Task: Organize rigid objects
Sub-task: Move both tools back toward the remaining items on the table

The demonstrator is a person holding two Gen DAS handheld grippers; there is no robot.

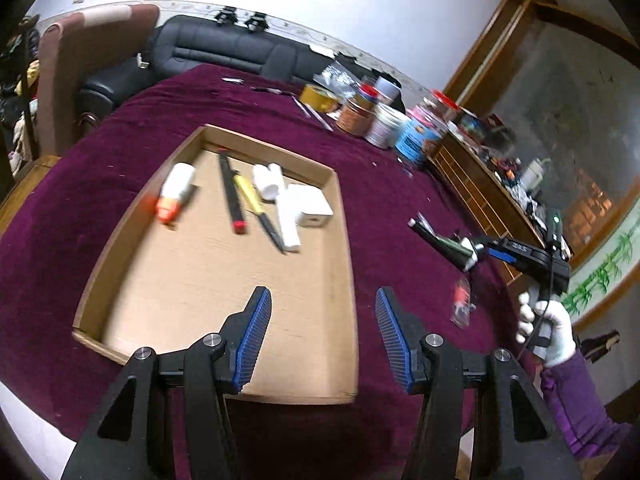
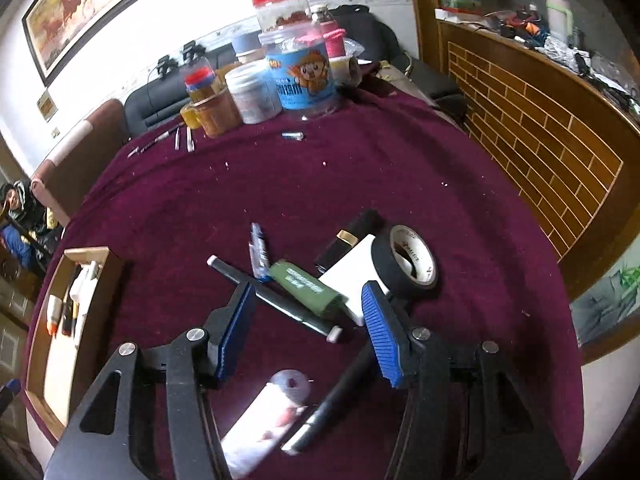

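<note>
- Pile of loose rigid items sits on the maroon velvet-covered tabletop (image 2: pixel 360 168), well apart from the shallow open cardboard tray (image 1: pixel 344 264) where sorted pieces already lie: a white tube with orange cap (image 1: pixel 174 192), a black stick with red end (image 1: pixel 232 196), a yellow-handled blade (image 1: pixel 256 204) and white blocks (image 1: pixel 304 208).
- Right hand-held gripper (image 2: pixel 308 320) hovers over the pile, jaws spread, nothing pinched; blue ribbed pads (image 2: pixel 380 332) are free.
- Left hand-held gripper (image 1: pixel 324 332) is over the near end of the tray, jaws spread and empty.
- Nearest candidate looks like the long black pen-like stick with pale end caps (image 2: pixel 276 300), lying diagonally between the right jaws. Judged light, stiff, smooth and round, so likely to roll or pivot. Take it mid-length, pads across the barrel.
- Olive-green rectangular case (image 2: pixel 308 284) rests partly over that stick and touches the white flat box (image 2: pixel 352 276). Probably light hard plastic; grip across the short sides.
- Black tape roll with white core (image 2: pixel 404 260) leans on the white box. Stiff, slightly tacky edge; pinch one wall through the core.
- White cylinder with pinkish end (image 2: pixel 272 408) and another dark pen (image 2: pixel 332 404) lie below the jaws, blurred; material unclear.
</note>
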